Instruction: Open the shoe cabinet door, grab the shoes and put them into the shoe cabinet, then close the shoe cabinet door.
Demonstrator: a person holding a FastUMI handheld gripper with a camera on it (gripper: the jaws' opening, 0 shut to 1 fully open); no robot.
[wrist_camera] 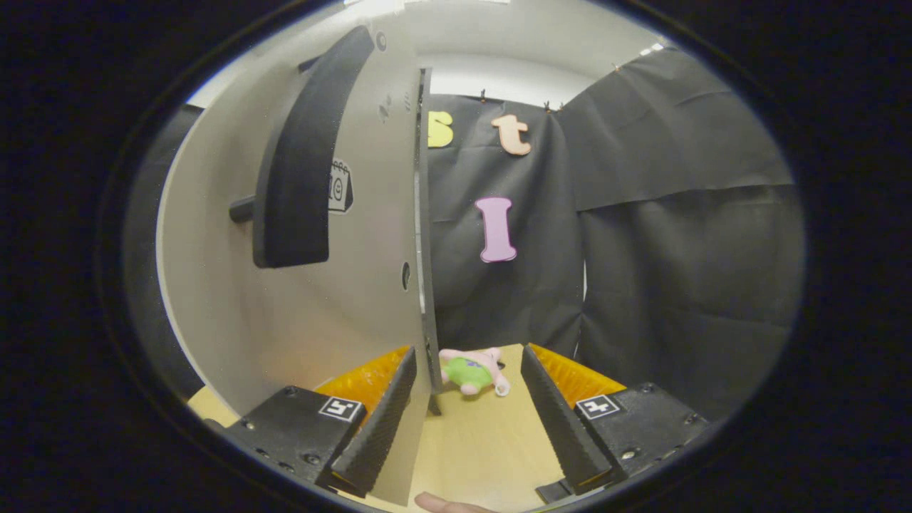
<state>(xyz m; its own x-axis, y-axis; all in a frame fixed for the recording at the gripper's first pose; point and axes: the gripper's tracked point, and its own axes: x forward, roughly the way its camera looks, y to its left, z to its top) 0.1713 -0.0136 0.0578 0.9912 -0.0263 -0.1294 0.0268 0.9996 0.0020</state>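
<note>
The pale grey shoe cabinet door [299,320] stands swung out, and I look almost along its thin edge [425,249]. A long black handle [299,157] sticks out from its face on a short peg. My gripper [469,360] is open, low over the wooden table [484,442]. The door's lower edge stands between the fingers, close against the left finger [377,420]. The right finger [563,420] is well clear of it. Nothing is pinched between them.
A small pink and green plush toy [470,372] lies on the table just beyond the fingertips, beside the door's edge. Black cloth [677,249] walls in the booth behind and to the right. A person's fingertip [442,504] shows at the near table edge.
</note>
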